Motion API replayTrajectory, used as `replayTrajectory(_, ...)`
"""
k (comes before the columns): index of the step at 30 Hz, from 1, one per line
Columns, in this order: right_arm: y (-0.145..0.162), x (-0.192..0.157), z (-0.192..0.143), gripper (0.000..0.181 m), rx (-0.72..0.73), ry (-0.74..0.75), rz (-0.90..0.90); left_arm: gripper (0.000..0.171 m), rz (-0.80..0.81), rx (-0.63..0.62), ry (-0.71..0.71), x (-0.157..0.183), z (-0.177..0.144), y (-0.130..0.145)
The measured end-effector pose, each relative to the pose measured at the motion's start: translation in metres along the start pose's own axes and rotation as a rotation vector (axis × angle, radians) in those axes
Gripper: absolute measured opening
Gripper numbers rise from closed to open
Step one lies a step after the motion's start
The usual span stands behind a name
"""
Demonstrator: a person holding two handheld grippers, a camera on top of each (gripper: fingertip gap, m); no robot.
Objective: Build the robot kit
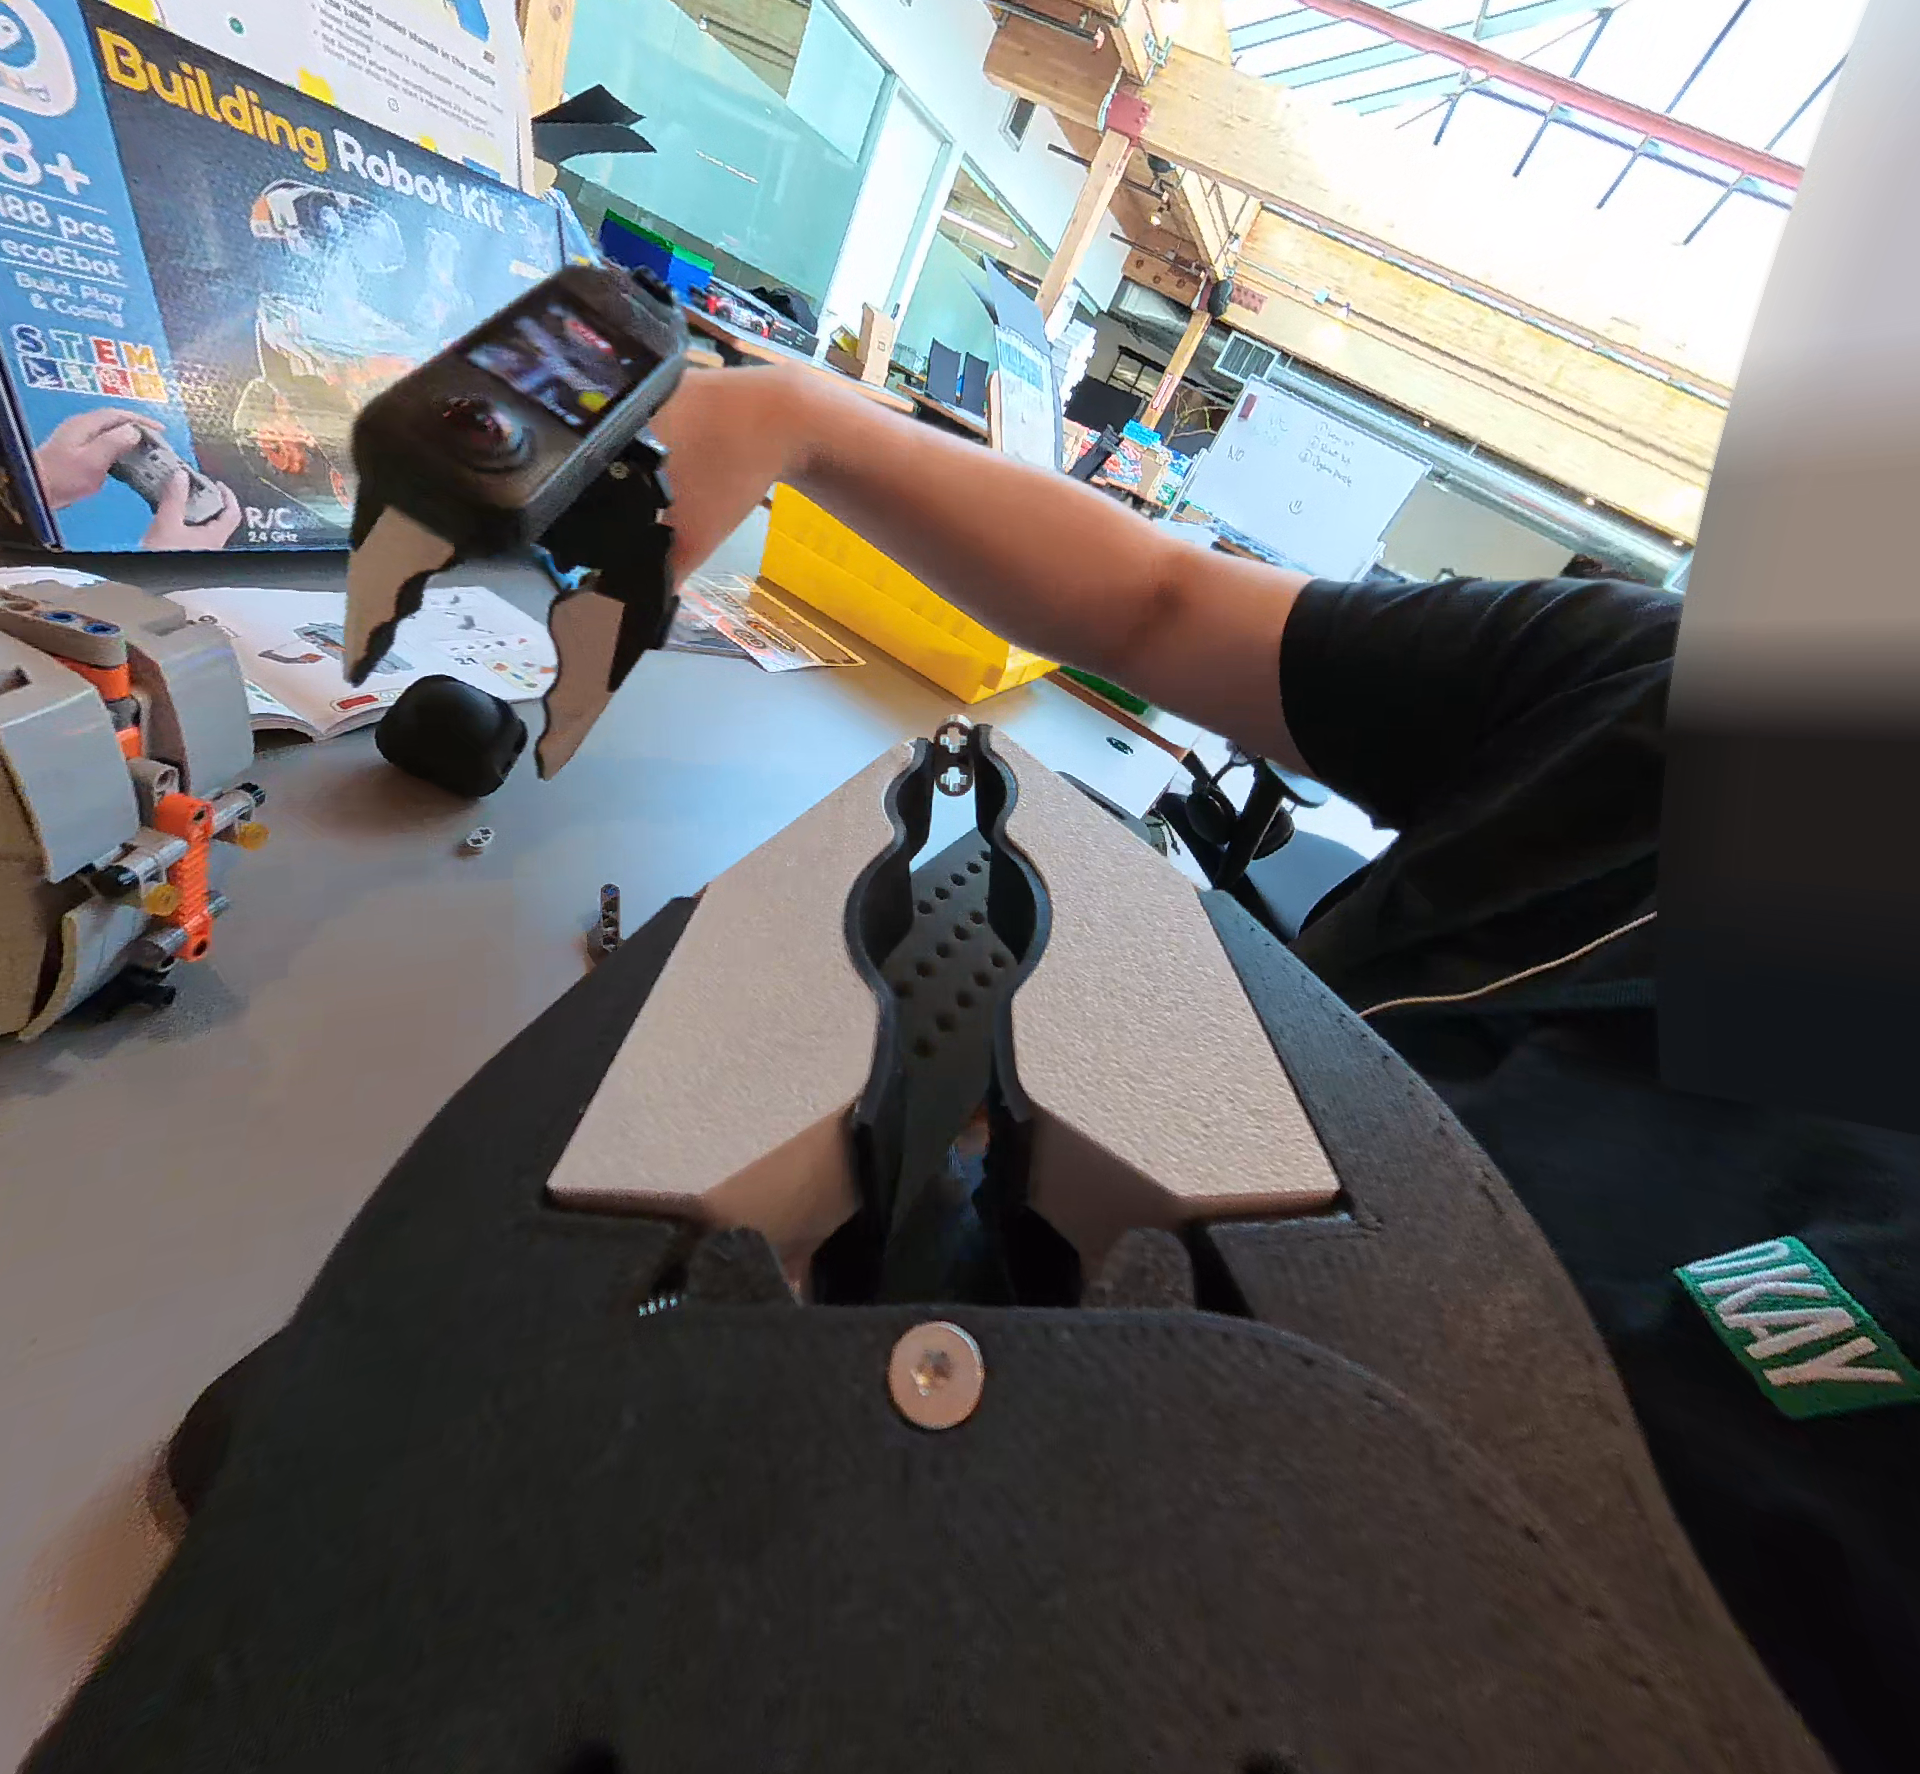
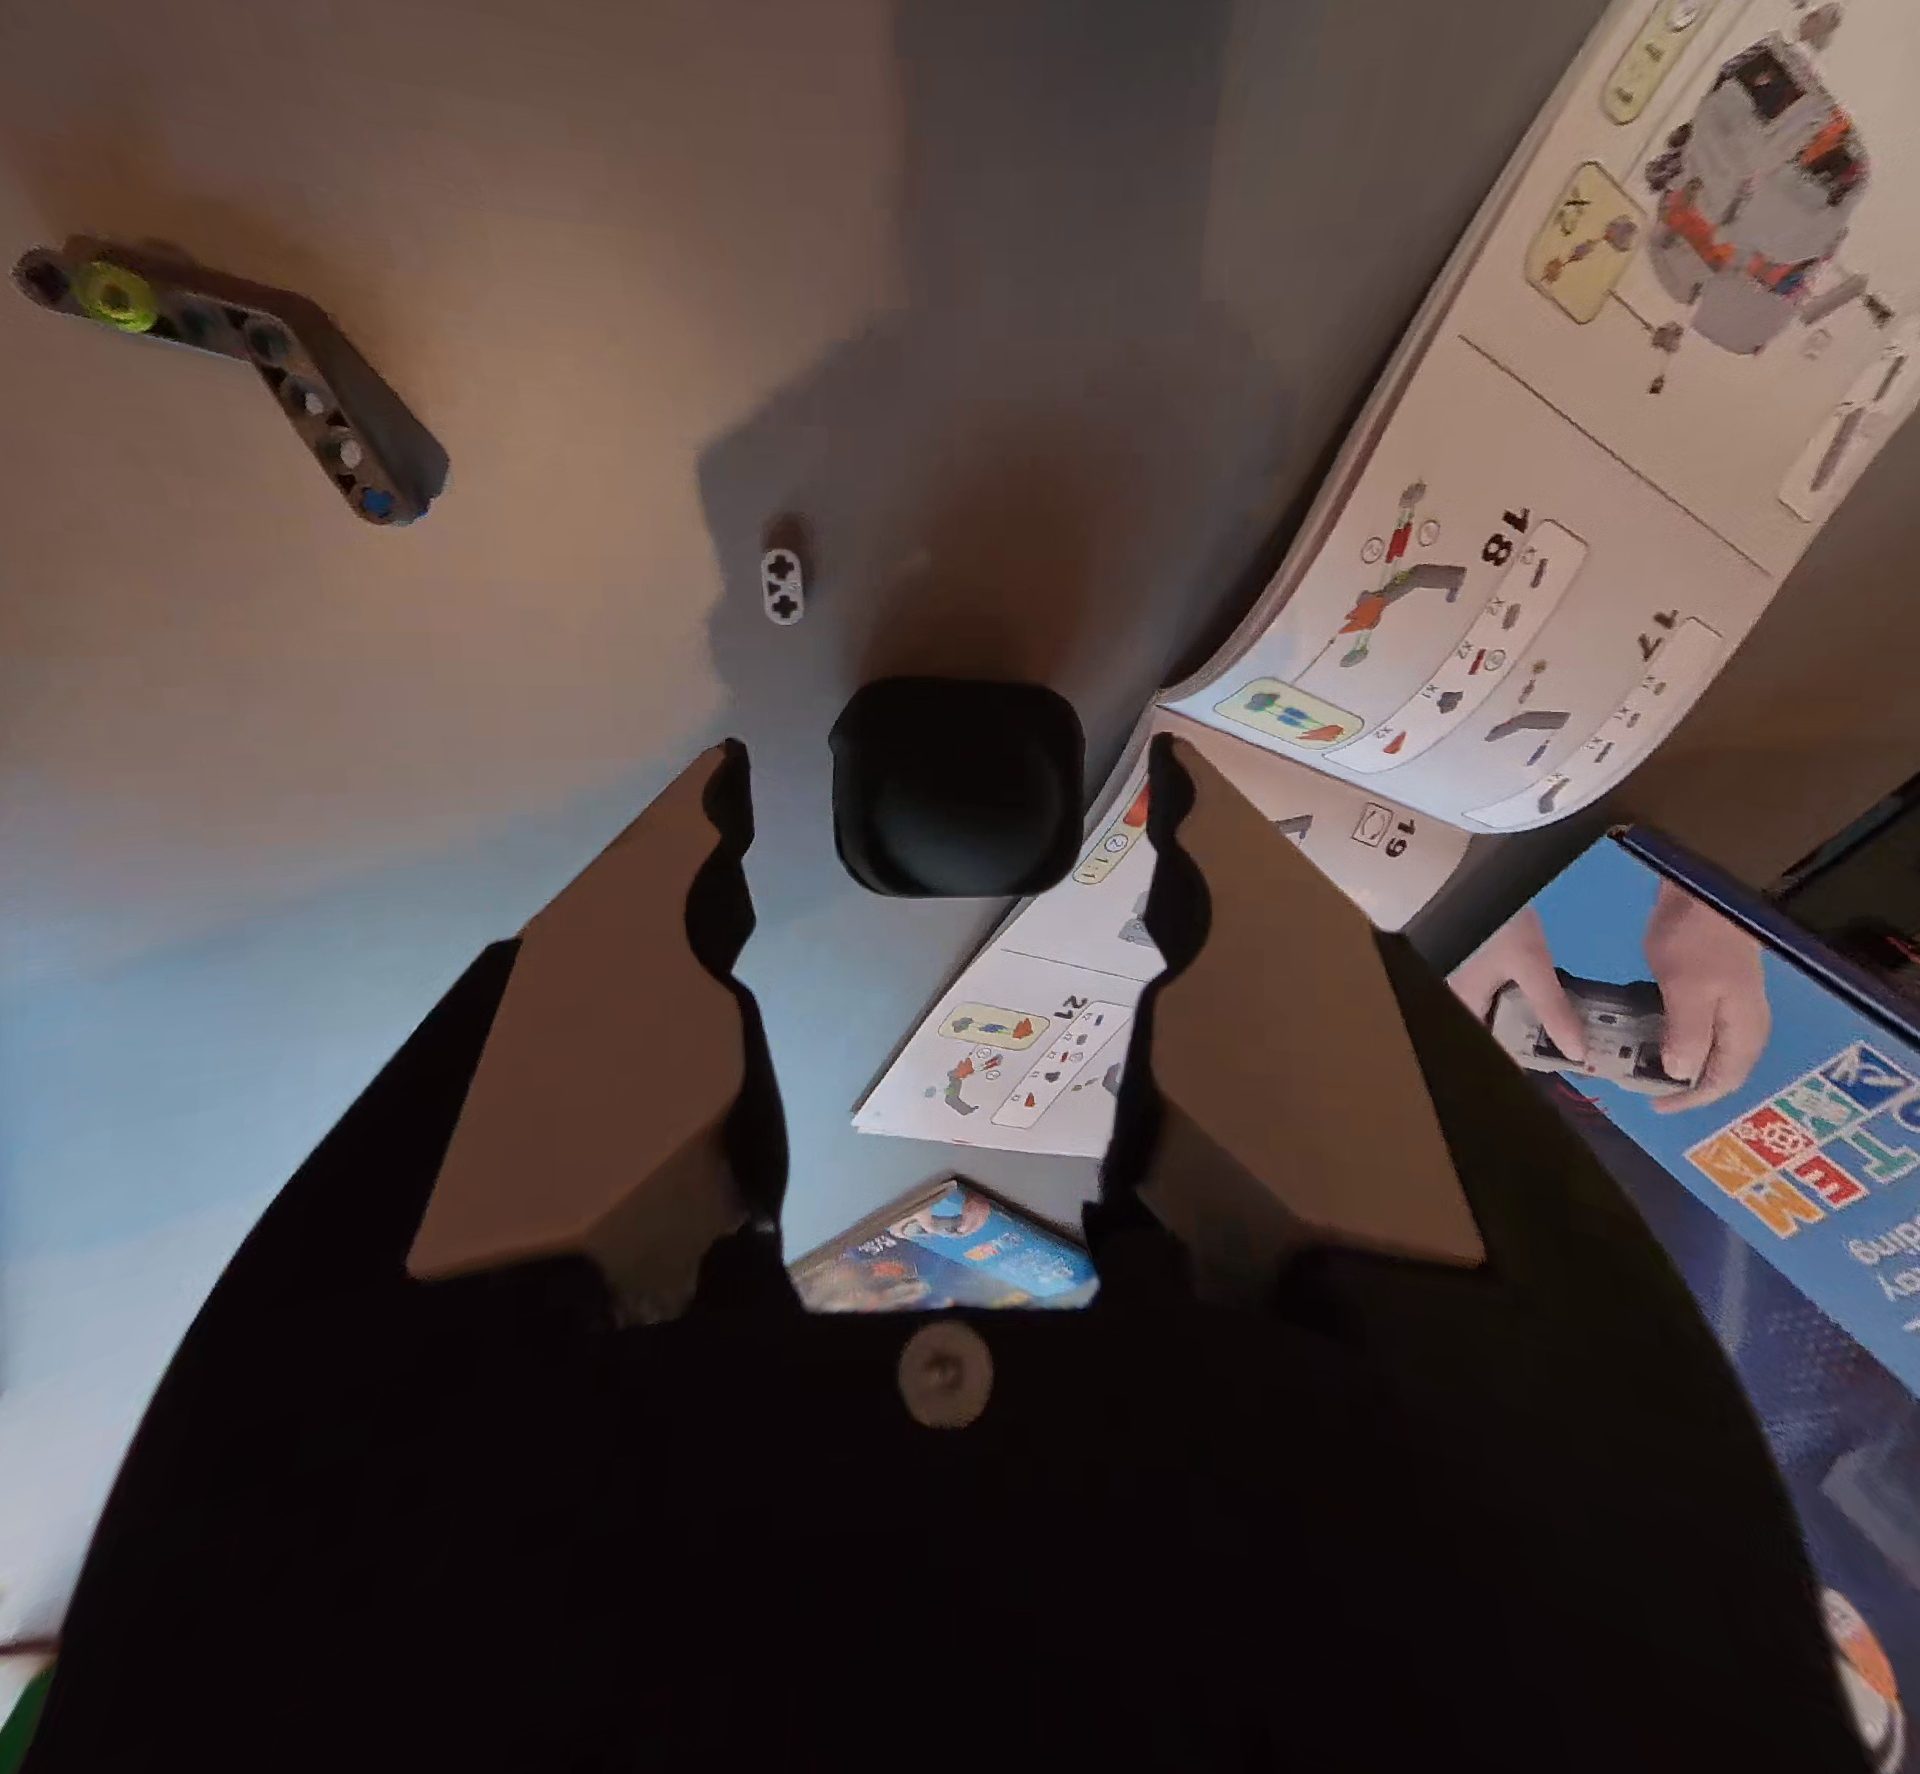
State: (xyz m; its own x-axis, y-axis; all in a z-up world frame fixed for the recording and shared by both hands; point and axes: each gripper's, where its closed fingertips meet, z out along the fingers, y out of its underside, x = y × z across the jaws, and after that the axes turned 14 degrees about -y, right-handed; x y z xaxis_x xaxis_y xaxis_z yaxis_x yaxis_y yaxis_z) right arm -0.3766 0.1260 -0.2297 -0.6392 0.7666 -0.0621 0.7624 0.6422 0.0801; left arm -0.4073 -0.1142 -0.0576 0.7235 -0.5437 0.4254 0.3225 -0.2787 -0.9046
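My left gripper (image 1: pixel 951 745) is shut on a small light-grey connector piece (image 1: pixel 952 774) with cross-shaped holes, pinched at the fingertips above the grey table (image 1: pixel 364 1049). My right gripper (image 2: pixel 951 758) is open and empty, fingers pointing down on either side of a black rounded cap (image 2: pixel 956 789) that lies on the table. In the left wrist view the right gripper (image 1: pixel 454 722) hovers just over the cap (image 1: pixel 436 753), held by a person's bare arm (image 1: pixel 1039 550).
A second small white connector (image 2: pixel 784 586) and a bent grey beam (image 2: pixel 239 363) lie loose on the table. A half-built grey and orange model (image 1: pixel 94 789) stands left. An open instruction booklet (image 2: pixel 1507 581), a blue kit box (image 1: pixel 260 322) and a yellow tray (image 1: pixel 883 602) lie behind. Some 30 cm of space lies between my two pairs of fingers.
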Motion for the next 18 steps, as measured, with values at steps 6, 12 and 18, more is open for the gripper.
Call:
replayTrajectory(6,0.011,0.004,0.013,0.073,-0.22,-0.068,0.014,0.005,-0.01,0.004,0.018,-0.003,0.0,0.0)
replayTrajectory(12,0.015,0.006,0.022,0.058,-0.307,-0.083,0.024,0.005,-0.003,0.014,0.03,-0.001,-0.003,-0.002)
replayTrajectory(18,0.016,0.006,0.022,0.057,-0.315,-0.079,0.013,0.005,0.003,0.027,0.023,0.0,-0.009,-0.003)
